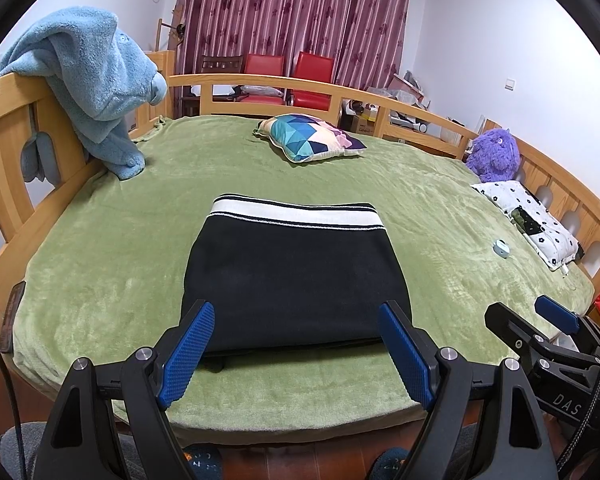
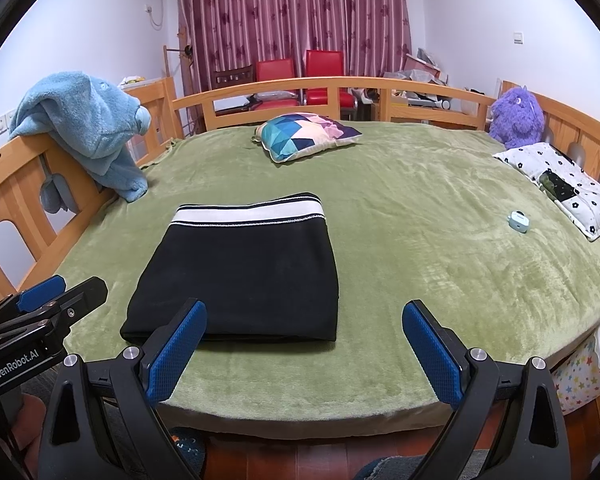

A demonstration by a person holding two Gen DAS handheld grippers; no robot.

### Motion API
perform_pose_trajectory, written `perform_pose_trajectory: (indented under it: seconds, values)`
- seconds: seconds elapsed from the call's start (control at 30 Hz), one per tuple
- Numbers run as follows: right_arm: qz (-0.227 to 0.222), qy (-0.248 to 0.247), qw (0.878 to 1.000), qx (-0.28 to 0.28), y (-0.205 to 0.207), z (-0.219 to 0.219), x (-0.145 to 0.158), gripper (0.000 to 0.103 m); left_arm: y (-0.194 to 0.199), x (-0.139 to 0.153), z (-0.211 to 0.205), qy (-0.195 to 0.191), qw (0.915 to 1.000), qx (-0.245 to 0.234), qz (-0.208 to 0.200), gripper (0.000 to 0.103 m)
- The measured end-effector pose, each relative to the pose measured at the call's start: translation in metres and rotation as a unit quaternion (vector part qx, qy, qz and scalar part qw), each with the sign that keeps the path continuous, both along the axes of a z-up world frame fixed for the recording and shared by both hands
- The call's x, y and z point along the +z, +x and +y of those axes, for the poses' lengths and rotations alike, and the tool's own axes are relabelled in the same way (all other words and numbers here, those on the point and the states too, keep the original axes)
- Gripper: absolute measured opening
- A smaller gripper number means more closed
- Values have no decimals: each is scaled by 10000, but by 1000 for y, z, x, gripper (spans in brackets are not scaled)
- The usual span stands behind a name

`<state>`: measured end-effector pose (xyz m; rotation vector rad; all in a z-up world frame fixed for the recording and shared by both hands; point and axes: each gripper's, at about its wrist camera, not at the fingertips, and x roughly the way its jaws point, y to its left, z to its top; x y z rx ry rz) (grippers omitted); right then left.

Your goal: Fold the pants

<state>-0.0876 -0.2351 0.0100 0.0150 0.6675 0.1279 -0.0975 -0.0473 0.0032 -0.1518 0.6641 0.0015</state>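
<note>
bed (image 1: 100,248) lying mostly bare, wooden rail ringing it | folded pants (image 1: 296,276) sitting near its front edge | cushion (image 1: 312,138) at 12 o'clock | left gripper (image 1: 296,350), right gripper (image 2: 304,350) hovering released, empty

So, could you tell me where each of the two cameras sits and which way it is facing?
Left wrist: on the left gripper at the bed's near edge, angled down over the folded black pants toward the curtains; its own open blue fingers and the right gripper show.
Right wrist: on the right gripper, beside the left, facing the same way, with the pants left of centre; the left gripper shows at the left edge.
Shared: the pants, green blanket, patterned pillow, purple plush toy.
</note>
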Motion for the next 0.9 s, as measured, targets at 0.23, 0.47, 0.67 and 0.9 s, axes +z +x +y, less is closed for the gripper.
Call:
perform_pose_trajectory:
  seconds: [0.23, 0.47, 0.67, 0.9]
  values:
    - [-14, 25, 10000, 38, -1, 2, 0, 97, -1, 3, -3, -16, 10000, 8, -24, 83]
    - [-12, 8, 10000, 56, 0, 1, 1, 97, -1, 4, -4, -40, 10000, 14, -31, 83]
    - [-19, 21, 10000, 55, -1, -2, 1, 97, -1, 3, -5, -35, 10000, 27, -33, 83]
    - [-19, 15, 10000, 60, -1, -2, 1, 97, -1, 3, -4, -35, 10000, 31, -41, 83]
